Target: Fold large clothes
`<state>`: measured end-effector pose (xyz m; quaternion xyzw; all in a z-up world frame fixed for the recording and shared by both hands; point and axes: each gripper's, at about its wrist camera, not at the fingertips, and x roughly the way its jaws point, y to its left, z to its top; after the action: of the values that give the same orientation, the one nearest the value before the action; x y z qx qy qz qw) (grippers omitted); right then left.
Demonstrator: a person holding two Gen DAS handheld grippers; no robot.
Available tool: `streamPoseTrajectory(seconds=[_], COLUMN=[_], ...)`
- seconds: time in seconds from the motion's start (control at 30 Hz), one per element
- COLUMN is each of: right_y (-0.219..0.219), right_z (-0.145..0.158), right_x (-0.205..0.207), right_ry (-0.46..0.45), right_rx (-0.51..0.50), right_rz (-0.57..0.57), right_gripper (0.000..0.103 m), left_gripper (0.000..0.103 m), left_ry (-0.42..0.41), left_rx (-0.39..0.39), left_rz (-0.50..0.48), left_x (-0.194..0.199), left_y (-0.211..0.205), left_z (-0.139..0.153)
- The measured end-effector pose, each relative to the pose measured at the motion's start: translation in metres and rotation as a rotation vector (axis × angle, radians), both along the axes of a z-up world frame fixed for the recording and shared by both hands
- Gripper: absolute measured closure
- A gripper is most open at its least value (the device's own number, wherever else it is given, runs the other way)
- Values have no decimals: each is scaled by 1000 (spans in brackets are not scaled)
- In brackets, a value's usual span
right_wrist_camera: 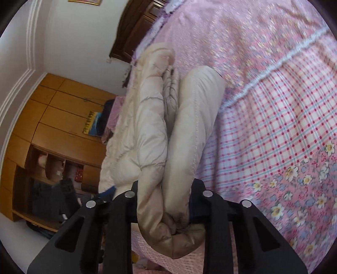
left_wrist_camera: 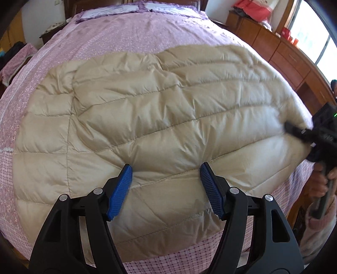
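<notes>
A large beige quilted down jacket (left_wrist_camera: 160, 118) lies spread flat across the pink bed (left_wrist_camera: 118, 40). My left gripper (left_wrist_camera: 166, 166) hovers over the jacket's near hem, its blue pads (left_wrist_camera: 120, 189) wide apart with nothing pinched between them. In the right wrist view, my right gripper (right_wrist_camera: 166, 189) is shut on a thick bunched fold of the jacket (right_wrist_camera: 185, 130); the puffy fabric covers its fingertips. The left wrist view shows the right gripper (left_wrist_camera: 294, 130) at the jacket's right edge, held by a hand in a pink sleeve (left_wrist_camera: 320, 215).
Two purple-trimmed pillows (left_wrist_camera: 130, 8) lie at the head of the bed. A wooden dresser (left_wrist_camera: 280, 50) runs along the right side under a window. A wooden wardrobe with shelves (right_wrist_camera: 52, 130) stands beyond the bed's far side. A checked bedsheet (right_wrist_camera: 273, 126) surrounds the jacket.
</notes>
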<state>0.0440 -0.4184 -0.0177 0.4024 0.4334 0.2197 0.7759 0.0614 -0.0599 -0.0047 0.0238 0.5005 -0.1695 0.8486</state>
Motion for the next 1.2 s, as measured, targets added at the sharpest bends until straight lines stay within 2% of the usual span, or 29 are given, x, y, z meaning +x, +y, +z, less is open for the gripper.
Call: streamPoseTrajectory(seconds=[0.3, 0.47, 0.6, 0.73, 0.83, 0.9, 1.0, 1.1, 1.13, 1.2], right_y=[29, 54, 85, 103, 109, 113, 118, 129, 134, 143], right_z=[46, 66, 83, 98, 105, 108, 114, 122, 125, 129], right_x=[-4, -1, 7, 13, 13, 14, 14, 19, 20, 21], right_ry=[-100, -147, -181, -204, -210, -202, -202, -208, -210, -216], right_rx=[-1, -3, -46, -123, -194, -205, -220, -235, -240, -255], right_rz=[67, 147, 217, 240, 241, 245, 252, 271, 278, 295], right_gripper=[77, 77, 78, 78, 78, 78, 78, 78, 78, 78], left_gripper=[37, 37, 37, 38, 38, 38, 38, 38, 41, 54], left_ry=[-8, -14, -32, -148, -212, -226, -233, -224, -218, -189], left_rx=[35, 37, 39, 80, 78, 69, 52, 19, -20, -66], left_rz=[-33, -39, -36, -9, 38, 120, 242, 319, 329, 341], left_x=[-5, -8, -13, -38, -56, -60, -58, -48, -44, -30], left_y=[-9, -10, -9, 4, 31, 62, 106, 139, 150, 165], left_z=[-11, -14, -11, 12, 35, 47, 53, 50, 47, 40])
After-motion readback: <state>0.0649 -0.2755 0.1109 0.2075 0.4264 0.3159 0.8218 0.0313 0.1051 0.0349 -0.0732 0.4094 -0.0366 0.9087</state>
